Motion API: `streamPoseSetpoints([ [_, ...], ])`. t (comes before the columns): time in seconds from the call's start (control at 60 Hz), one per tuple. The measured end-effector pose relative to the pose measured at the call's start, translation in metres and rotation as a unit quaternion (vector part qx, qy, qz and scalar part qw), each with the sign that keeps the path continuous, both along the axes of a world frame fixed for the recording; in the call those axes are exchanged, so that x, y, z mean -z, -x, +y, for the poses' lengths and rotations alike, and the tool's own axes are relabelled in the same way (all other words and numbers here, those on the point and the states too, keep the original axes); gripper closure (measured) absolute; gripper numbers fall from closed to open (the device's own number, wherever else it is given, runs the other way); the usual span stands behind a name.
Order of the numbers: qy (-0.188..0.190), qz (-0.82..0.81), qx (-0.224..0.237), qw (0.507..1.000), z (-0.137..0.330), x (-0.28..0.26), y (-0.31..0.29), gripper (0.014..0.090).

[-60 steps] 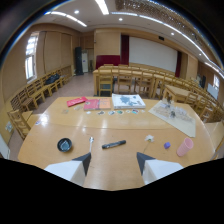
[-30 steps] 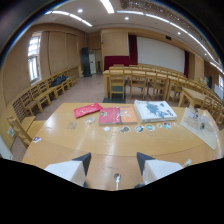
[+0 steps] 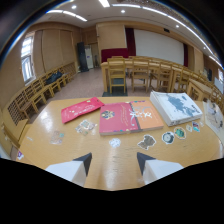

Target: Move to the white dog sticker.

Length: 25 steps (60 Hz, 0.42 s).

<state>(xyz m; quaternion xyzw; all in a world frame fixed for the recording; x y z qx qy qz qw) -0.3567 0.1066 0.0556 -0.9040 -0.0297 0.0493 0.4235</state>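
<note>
While our handheld two-finger gripper (image 3: pixel 113 167) hangs over the near edge of the pale wooden table (image 3: pixel 45 150), fingers spread wide and gripping nothing, we see a small whitish sticker (image 3: pixel 115 143) lying just ahead of the gap between them, probably the white dog sticker, though its shape is too blurred to confirm. We judge the approach mostly done: only a short push forward is left to bring the fingers right up to it, with the red book (image 3: pixel 117 119) beyond and a dark round sticker (image 3: pixel 146 142) beside it.
</note>
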Motion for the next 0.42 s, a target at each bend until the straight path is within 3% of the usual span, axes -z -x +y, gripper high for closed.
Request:
streamPoseSetpoints([
  [0.417,0.003,-0.006,-0.006,1.000,0.0032,-0.0004,0.0056,0.0195],
])
